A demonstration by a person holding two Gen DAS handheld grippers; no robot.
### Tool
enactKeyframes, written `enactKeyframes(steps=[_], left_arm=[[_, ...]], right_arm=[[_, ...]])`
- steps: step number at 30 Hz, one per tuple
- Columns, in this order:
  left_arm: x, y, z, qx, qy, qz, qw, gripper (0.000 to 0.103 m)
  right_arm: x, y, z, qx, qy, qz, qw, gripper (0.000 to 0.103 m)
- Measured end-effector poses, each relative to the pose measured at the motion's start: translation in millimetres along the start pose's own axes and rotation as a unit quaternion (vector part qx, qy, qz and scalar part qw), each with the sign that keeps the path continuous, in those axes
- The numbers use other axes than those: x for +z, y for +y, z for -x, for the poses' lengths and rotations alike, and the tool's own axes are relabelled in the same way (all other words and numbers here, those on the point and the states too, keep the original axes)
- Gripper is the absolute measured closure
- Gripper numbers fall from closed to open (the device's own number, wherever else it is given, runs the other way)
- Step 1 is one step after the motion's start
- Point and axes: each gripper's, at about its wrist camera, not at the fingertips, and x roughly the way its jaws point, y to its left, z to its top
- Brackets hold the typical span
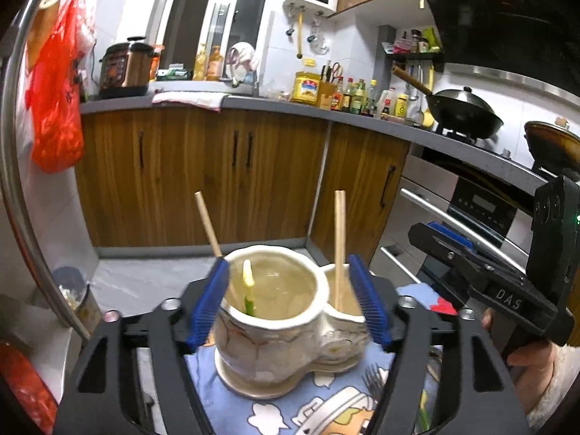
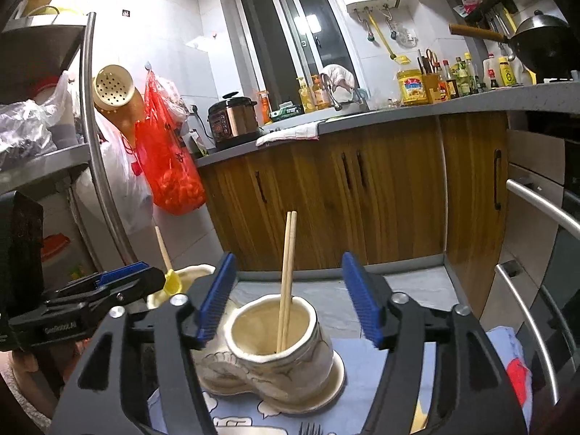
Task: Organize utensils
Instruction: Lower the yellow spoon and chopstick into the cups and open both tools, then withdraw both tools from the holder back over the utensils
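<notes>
Both tongs (image 1: 290, 301) (image 2: 290, 301) gape; holder (image 2: 275, 355) holds two chopsticks (image 2: 286, 282).

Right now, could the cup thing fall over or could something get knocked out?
Maybe. The ceramic holder sits on a soft cloth, so a bump from the open right gripper might tip it. The tall chopsticks lean loosely inside and could catch a finger. A fork lying nearby could get nudged off.

holder (image 2: 275, 359): mouth blocked by upright chopsticks (image 2: 287, 279) | right: open cloth (image 2: 417, 362)
</notes>
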Motion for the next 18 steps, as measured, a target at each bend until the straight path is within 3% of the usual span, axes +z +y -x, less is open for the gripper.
enactKeyframes(steps=[6,18], left_arm=[[-1,-17,30,0.017,-0.012,-0.025,0.9995,0.011],[-29,-55,74,0.007,-0.004,-0.062,0.9980,0.007]], right_arm=[[3,-2,42,-0.004,-0.011,0.009,1.000,0.004],[-11,-17,108,-0.088,0.000,0.065,0.994,0.005]])
